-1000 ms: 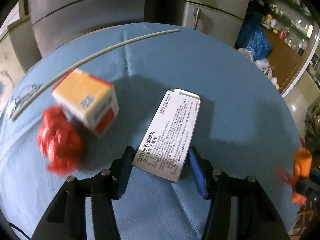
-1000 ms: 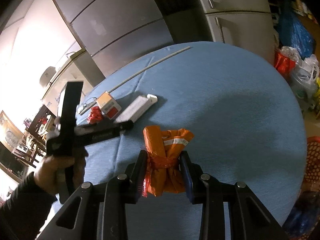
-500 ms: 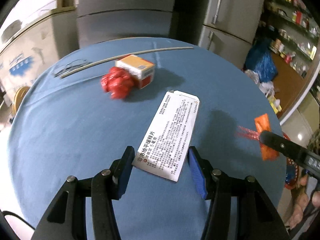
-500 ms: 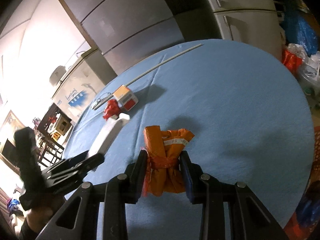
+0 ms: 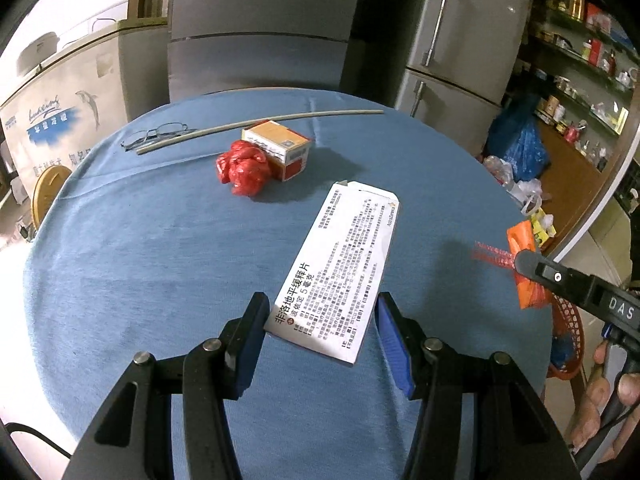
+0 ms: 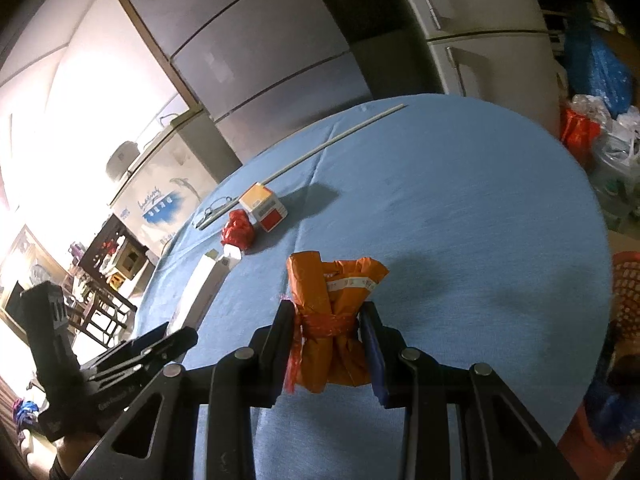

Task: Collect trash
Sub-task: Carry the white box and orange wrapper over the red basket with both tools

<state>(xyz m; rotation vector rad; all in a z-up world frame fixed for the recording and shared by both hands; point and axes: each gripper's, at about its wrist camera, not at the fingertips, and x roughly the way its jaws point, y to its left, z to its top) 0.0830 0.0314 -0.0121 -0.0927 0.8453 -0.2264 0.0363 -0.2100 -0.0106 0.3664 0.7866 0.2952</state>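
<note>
My left gripper [image 5: 320, 320] is shut on a flat white medicine box [image 5: 340, 264] and holds it above the blue round table [image 5: 160, 264]. My right gripper [image 6: 326, 328] is shut on an orange wrapper bundle [image 6: 332, 316] tied with red string; it also shows in the left wrist view [image 5: 524, 268] near the table's right edge. A crumpled red wrapper [image 5: 242, 168] and a small orange and white box [image 5: 280, 148] lie on the far part of the table. The white box also shows in the right wrist view [image 6: 204, 292].
Glasses [image 5: 154, 134] and a long thin rod [image 5: 256, 122] lie at the table's far edge. A red mesh basket [image 5: 568, 332] stands past the right edge, also in the right wrist view [image 6: 626, 292]. Fridges [image 5: 260, 28] stand behind; bags [image 5: 516, 144] and shelves at the right.
My left gripper has lifted and pulled back with the white box, so the red wrapper and orange box look farther away. My right gripper still holds the orange bundle, shifted slightly toward the table's right side.
</note>
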